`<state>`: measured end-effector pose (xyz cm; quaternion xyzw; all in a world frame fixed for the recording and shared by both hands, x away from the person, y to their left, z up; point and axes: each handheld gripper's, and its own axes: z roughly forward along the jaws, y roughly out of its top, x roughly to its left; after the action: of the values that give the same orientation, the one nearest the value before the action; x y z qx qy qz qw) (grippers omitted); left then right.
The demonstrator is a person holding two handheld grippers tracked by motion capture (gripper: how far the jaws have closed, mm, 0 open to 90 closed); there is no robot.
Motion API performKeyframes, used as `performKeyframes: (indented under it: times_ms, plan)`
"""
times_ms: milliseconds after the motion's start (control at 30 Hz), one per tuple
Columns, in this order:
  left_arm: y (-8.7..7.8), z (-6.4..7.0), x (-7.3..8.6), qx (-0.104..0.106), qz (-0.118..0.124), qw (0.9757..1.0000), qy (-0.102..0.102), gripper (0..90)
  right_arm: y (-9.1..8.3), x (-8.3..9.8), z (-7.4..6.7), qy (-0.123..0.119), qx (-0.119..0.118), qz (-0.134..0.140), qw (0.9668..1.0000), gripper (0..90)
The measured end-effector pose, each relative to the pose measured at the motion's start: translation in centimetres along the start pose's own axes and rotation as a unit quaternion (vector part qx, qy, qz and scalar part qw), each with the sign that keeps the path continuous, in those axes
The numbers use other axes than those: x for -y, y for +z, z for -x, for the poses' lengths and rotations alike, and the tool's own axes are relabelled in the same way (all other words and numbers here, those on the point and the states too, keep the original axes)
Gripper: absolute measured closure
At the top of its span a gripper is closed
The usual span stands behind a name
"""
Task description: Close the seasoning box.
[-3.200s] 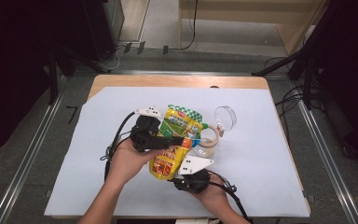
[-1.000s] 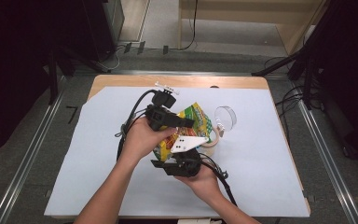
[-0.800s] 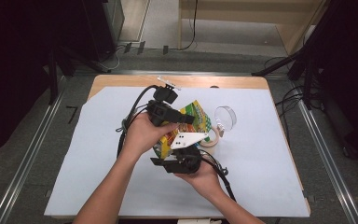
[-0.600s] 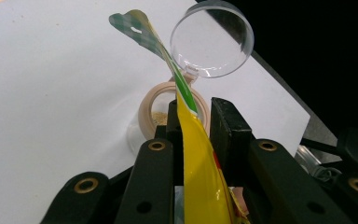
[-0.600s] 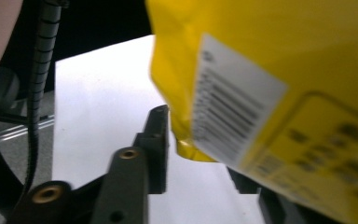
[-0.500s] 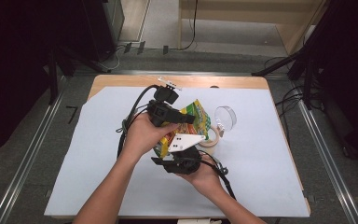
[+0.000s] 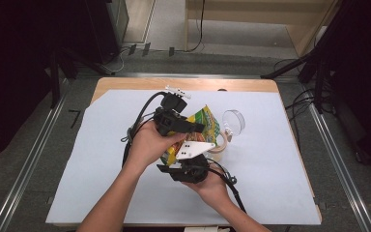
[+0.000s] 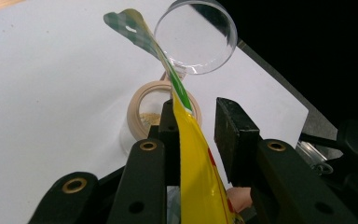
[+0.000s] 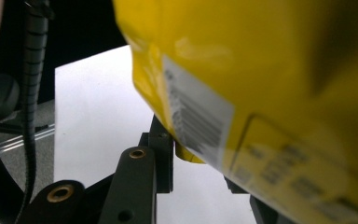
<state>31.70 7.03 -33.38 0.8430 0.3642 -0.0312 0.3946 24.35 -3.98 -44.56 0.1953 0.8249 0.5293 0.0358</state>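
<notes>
Two grippers hold a yellow snack pouch (image 7: 204, 126) tilted over the open glass jar (image 8: 150, 108) near the middle of the white table sheet (image 7: 270, 159). Left gripper (image 8: 196, 122) has just been easing its jaws apart around the pouch's upper part, one pad touching; right gripper (image 9: 186, 154) pinches the bottom corner. Pouring well likely means keeping the mouth over the jar, beside its hinged lid (image 8: 196, 35), and tipping slowly.
</notes>
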Motion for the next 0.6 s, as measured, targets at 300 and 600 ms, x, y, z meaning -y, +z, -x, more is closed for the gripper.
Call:
performKeyframes:
  times_ms: [300, 600]
  plan:
    - [0.2, -0.9, -0.4, 0.014, 0.001, 0.9998, -0.014, 70.9, -0.2, -0.3, 0.3, 0.011, -0.009, -0.008, 0.9999, 69.9]
    - [0.5, -1.1, -0.8, 0.016, 0.000, 0.9997, -0.017, 72.8, -0.3, -0.5, 0.5, 0.004, 0.003, -0.007, 1.0000, 69.8]
